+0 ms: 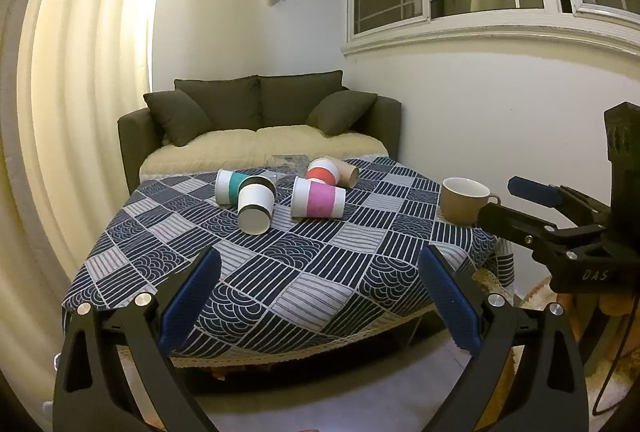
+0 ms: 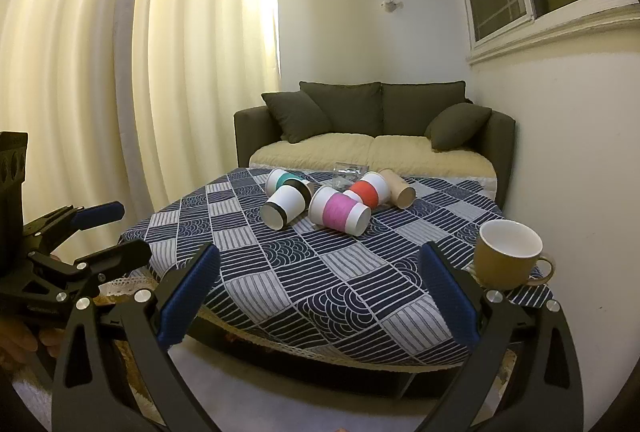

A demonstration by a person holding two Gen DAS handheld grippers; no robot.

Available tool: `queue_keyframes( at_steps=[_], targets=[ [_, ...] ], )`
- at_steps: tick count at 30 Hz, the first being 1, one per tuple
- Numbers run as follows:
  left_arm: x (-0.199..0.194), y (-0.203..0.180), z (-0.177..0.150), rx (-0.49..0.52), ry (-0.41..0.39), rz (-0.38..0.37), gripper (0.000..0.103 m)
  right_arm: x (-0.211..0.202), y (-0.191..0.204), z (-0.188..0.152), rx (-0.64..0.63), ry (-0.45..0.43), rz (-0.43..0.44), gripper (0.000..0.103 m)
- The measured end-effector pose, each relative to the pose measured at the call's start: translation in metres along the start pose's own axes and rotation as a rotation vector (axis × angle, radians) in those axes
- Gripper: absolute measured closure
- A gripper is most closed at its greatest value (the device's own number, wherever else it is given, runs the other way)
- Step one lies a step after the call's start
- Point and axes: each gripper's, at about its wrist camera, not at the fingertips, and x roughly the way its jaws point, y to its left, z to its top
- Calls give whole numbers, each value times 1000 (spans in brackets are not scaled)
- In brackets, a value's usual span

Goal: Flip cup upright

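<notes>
Left hand-held gripper (image 1: pixel 320 306) level at desk (image 1: pixel 304 272) near edge, jaws wide, empty, right hand-held gripper (image 2: pixel 320 306) likewise, mug (image 2: pixel 508 252) upright at 2 o'clock, paper cups (image 1: pixel 318 198) toppled at 12 o'clock.

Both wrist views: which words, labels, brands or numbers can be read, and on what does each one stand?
"DAS": pale letters on the black body of the right claw, seen in the left wrist view; possibly cut off.
The paper cups, the mug and the tablecloth bear no readable text.
</notes>
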Motion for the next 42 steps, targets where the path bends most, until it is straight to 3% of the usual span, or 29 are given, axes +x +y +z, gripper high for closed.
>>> queue_keyframes(
  at_steps=[11, 20, 25, 30, 34, 42],
  targets=[
    [18, 14, 2, -47, 63, 4, 7, 16, -17, 7, 77, 49, 10, 5],
    [65, 50, 25, -124, 183, 23, 7, 64, -37, 33, 108, 107, 35, 5],
    [108, 68, 52, -151, 296, -4, 7, 102, -45, 50, 109, 131, 43, 5],
    [153, 85, 85, -133, 373, 41, 7, 149, -58, 69, 154, 197, 48, 5],
    [187, 98, 106, -152, 432, 34, 7, 186, -65, 82, 198, 252, 50, 5],
    [279, 125, 107, -190, 672, 1, 7, 246, -83, 83, 279, 361, 88, 5]
  ],
)
